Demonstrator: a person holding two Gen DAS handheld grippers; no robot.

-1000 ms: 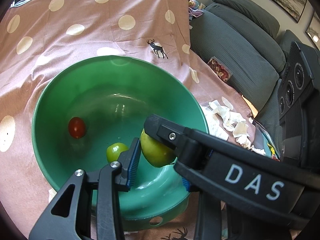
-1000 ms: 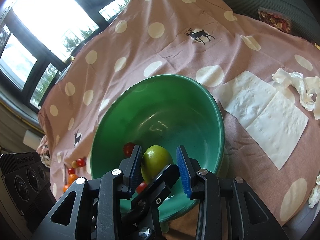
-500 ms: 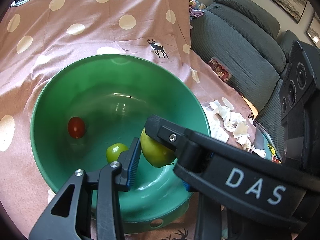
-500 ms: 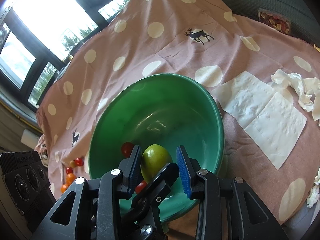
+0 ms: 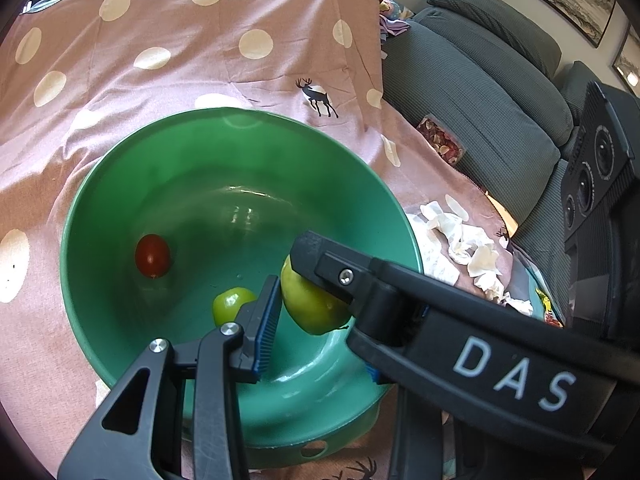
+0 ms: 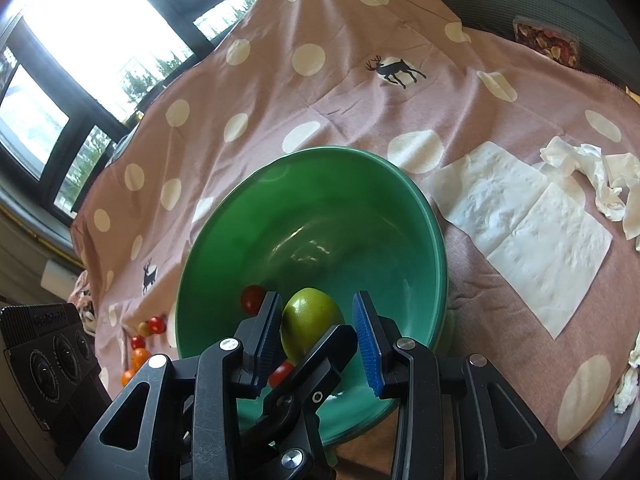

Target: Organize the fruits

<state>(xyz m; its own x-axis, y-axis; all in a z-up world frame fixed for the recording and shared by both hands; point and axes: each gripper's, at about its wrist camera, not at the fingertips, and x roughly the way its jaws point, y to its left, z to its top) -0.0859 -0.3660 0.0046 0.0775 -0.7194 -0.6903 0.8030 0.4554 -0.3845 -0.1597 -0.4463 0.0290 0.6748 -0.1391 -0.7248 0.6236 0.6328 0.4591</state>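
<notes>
A pink dotted cloth [image 5: 240, 80] covered the table, and a grey sofa [image 5: 480, 92] stood behind it. The green apple [image 5: 312, 308] hung over the near side of the green bowl [image 5: 224, 128], with its long axis nearly upright. My left gripper [image 5: 320, 328] was narrow around it. One blue pad touched its side; the other pad was hidden behind my right gripper [image 6: 316, 320], so I judge that the left one carried it. The right gripper was also narrow and straddled the same apple from the other side, but its own view showed a gap at one pad. That view also showed small tomatoes [image 6: 156, 325] outside the bowl and flat tissue [image 6: 532, 248]. Only the left view showed a small green fruit [image 5: 230, 304] on the bowl floor.
</notes>
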